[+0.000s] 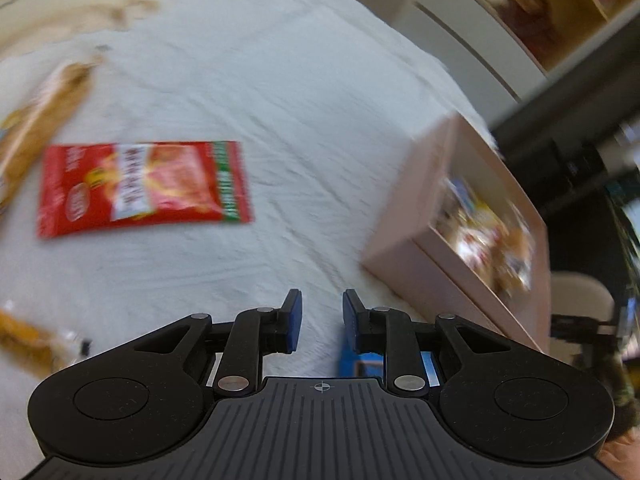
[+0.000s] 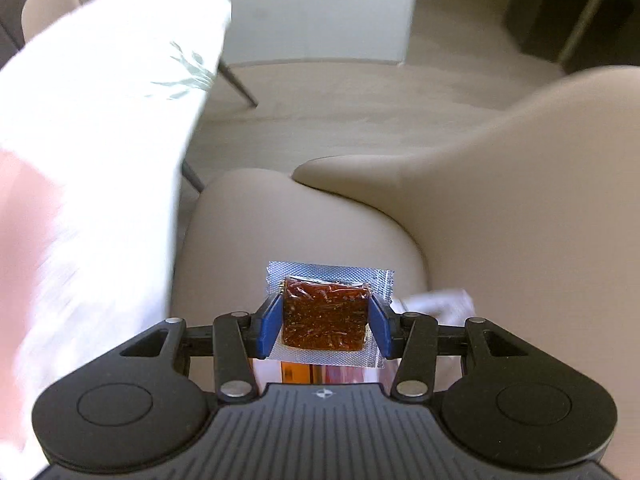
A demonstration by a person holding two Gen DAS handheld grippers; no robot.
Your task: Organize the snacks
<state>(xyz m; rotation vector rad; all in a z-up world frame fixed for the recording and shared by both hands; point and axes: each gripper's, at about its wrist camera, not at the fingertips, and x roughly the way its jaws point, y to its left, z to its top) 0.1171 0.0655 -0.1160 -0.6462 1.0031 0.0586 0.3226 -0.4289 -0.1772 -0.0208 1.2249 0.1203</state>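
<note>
Left wrist view: red snack packet [image 1: 144, 188] flat on white-clothed counter [image 1: 280, 100], pink box [image 1: 424, 216] at right; left hand-held gripper [image 1: 320, 320] parted, empty. Right wrist view: right hand-held gripper [image 2: 325, 320] pinching brown snack packet [image 2: 325, 316] above beige chair [image 2: 500, 200]

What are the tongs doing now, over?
Right tongs shut on brown snack pack, above beige chair. Left tongs open, empty, over table. Red packet and pink box unblocked.

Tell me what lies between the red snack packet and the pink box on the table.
Nothing: in the left wrist view, only bare white tablecloth runs from the red snack packet to the pink box.
</note>
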